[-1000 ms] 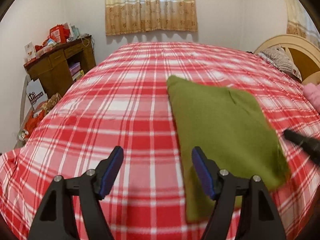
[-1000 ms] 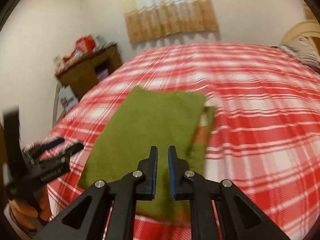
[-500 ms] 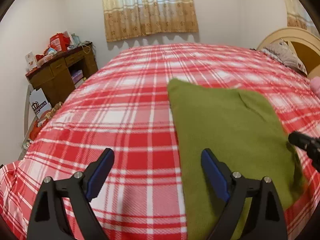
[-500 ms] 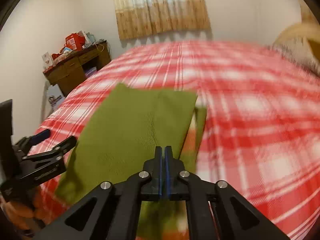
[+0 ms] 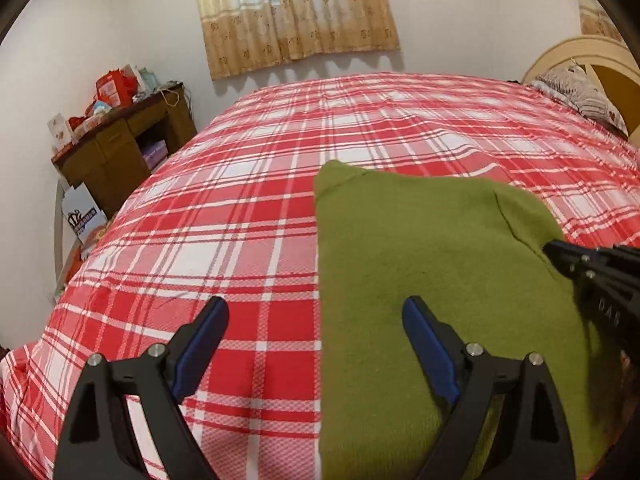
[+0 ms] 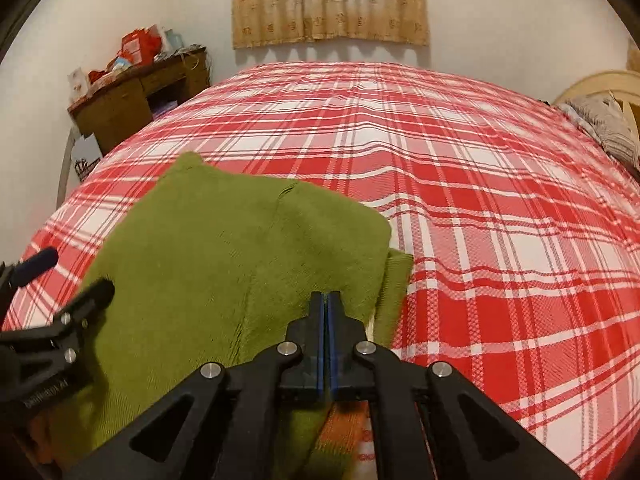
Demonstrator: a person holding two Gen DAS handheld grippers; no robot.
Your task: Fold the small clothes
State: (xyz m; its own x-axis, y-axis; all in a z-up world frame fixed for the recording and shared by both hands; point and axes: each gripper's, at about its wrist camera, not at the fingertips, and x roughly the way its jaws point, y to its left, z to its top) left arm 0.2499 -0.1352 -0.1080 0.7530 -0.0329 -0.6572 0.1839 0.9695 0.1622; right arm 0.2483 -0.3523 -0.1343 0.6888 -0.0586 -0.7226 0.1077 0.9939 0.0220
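A green knitted garment (image 5: 420, 260) lies folded flat on the red plaid bedspread (image 5: 240, 220). My left gripper (image 5: 316, 308) is open wide and hovers low over the garment's left edge, one finger above the plaid and the other above the green knit. In the right wrist view, my right gripper (image 6: 325, 300) is shut, pads together with nothing seen between them, low over the garment (image 6: 224, 264) near its right edge. An orange striped patch (image 6: 340, 432) shows under the green fabric. The right gripper (image 5: 560, 250) pokes in at the garment's right side; the left gripper (image 6: 72, 274) shows at the far left.
A cluttered wooden desk (image 5: 120, 148) stands against the wall left of the bed, with a box (image 5: 82, 212) on the floor beside it. A pale headboard (image 5: 592, 60) and a pillow (image 5: 580, 92) are at the far right. A curtained window (image 5: 296, 12) is behind the bed.
Both grippers have come forward and lower over the garment. The left jaws have spread wider. The right jaws have closed the small gap they had.
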